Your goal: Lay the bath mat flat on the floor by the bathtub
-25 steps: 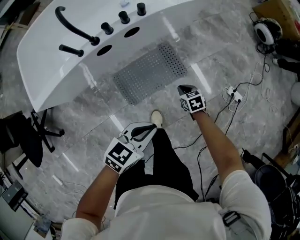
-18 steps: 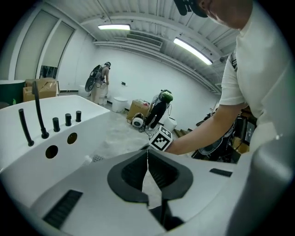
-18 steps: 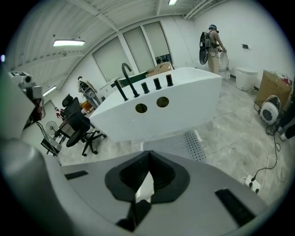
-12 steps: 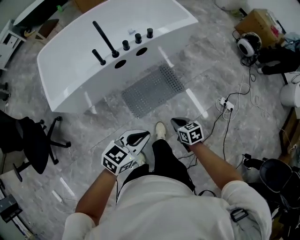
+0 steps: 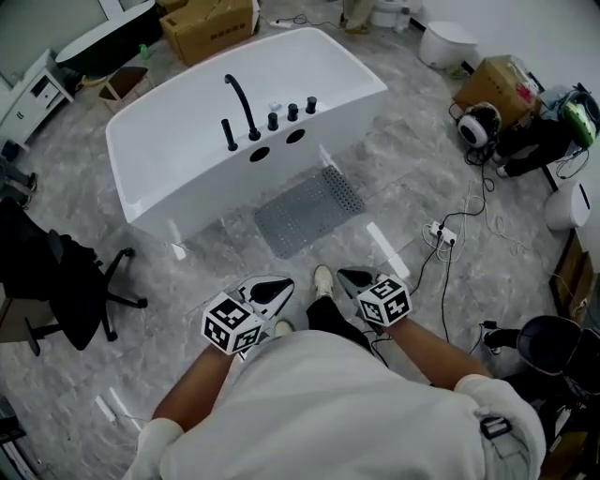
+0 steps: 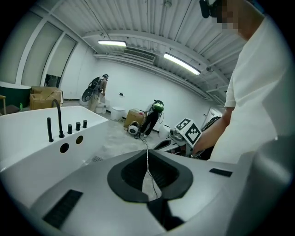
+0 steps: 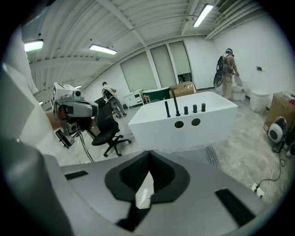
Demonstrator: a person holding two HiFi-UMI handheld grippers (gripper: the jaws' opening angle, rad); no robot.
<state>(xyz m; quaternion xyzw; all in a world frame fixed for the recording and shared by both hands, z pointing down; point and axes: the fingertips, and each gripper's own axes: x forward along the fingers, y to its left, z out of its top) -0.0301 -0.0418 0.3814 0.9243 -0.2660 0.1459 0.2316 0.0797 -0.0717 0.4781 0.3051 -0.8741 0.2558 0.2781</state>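
The grey perforated bath mat (image 5: 309, 209) lies flat on the marble floor against the side of the white bathtub (image 5: 187, 122). My left gripper (image 5: 269, 289) is held close to my body, well short of the mat, jaws shut with nothing between them. My right gripper (image 5: 353, 277) is beside it, also shut and empty. In the left gripper view the closed left gripper (image 6: 147, 153) points past the tub (image 6: 27, 133). In the right gripper view the right gripper (image 7: 149, 155) faces the tub (image 7: 184, 120), with the mat (image 7: 212, 156) at its foot.
A black office chair (image 5: 56, 281) stands at the left. A power strip with trailing cables (image 5: 441, 232) lies on the floor to the right. Cardboard boxes (image 5: 211, 26) sit behind the tub, and another box (image 5: 502, 80) with gear stands at the right.
Both grippers have drawn back from the mat toward my body. The view has risen and widened, so the tub and mat look farther off. The mat has not moved.
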